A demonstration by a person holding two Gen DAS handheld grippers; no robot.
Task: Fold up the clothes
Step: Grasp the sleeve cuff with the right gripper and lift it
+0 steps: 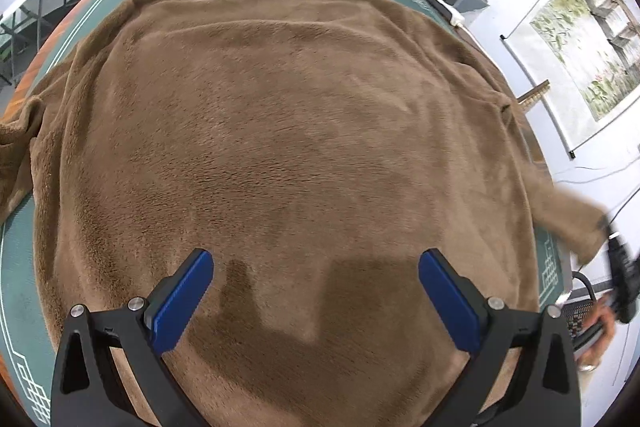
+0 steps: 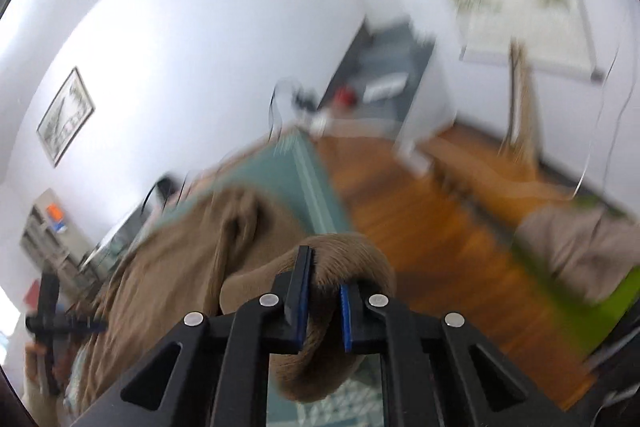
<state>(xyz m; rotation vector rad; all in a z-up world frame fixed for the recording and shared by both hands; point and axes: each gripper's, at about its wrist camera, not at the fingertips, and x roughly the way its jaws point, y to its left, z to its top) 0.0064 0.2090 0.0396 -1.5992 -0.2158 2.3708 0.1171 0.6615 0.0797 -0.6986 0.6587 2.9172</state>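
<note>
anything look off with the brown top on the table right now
Mostly fine: the brown top lies flat on the green mat. One sleeve is bunched at the left edge, and the right gripper is shut on the other sleeve.

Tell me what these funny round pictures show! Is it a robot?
No robot: a person holds two black grabbing tools with blue pads, one per hand. Each tool carries a tiny camera, so you get two round pictures. The left gripper hangs open above a fuzzy brown garment spread on a green table mat. The right gripper is squeezed shut on a bunched piece of that brown garment, probably a sleeve, lifted off the table. That picture is blurry. In the left picture, you can spot the right tool at the edge.
</note>
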